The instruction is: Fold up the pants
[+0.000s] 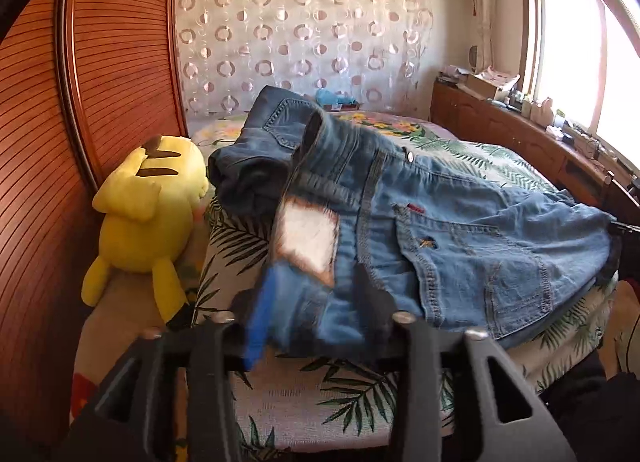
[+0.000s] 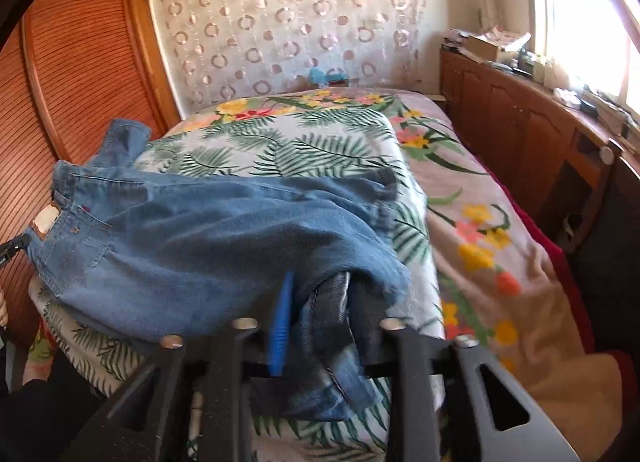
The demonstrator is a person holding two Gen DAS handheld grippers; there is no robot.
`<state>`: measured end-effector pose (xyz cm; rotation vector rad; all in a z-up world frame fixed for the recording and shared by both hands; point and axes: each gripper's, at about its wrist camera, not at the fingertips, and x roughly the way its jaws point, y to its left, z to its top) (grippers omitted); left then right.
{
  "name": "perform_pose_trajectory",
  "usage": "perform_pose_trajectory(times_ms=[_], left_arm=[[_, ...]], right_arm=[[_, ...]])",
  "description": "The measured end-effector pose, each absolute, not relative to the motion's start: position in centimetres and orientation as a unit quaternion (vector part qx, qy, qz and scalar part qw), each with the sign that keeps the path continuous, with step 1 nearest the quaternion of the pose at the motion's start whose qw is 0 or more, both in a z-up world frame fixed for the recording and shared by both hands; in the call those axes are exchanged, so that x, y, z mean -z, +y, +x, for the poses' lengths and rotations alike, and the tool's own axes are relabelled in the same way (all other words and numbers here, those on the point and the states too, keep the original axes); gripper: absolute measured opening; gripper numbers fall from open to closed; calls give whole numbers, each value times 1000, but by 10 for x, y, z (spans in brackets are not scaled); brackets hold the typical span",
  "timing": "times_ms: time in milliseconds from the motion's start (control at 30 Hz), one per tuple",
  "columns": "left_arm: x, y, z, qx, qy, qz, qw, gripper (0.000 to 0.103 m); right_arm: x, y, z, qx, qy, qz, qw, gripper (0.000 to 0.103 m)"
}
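Blue denim pants (image 1: 460, 246) lie across a bed with a leaf-print cover (image 1: 320, 402). My left gripper (image 1: 312, 314) is shut on the waistband end, next to the white and brown label patch (image 1: 308, 238). My right gripper (image 2: 320, 326) is shut on the leg end of the pants (image 2: 224, 246), with dark inner cloth bunched between the fingers. In the right wrist view the waistband with its label (image 2: 46, 220) lies at the far left. A second, darker pair of jeans (image 1: 256, 150) lies behind in the left wrist view.
A yellow plush toy (image 1: 148, 214) sits at the left of the bed against a wooden slatted wardrobe (image 1: 112, 62). A wooden cabinet (image 2: 520, 134) with clutter runs along the right under a window. A circle-pattern curtain (image 2: 288, 30) hangs behind the bed.
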<state>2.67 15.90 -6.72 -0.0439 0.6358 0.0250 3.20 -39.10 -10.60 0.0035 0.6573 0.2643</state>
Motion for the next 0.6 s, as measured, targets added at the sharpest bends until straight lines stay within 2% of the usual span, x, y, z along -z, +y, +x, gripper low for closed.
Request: perform_pose_trajectory(times_ms=[67,100,133,600], left_arm=[[65,158,26,-9,308,-24,951,66],[64,155,27,-5,307,-26,951,80],[64,154,27,1,304,-28,952,82],[80,97,42,60,316,-15,947,84]], right_arm=[[105,-390,36,-130,320,9,939,42],[104,-389,36,-128,318,11,939,42],[104,-390,36,-127,318,13,940,44],[115,-387,30,-134,328,39,934,46]])
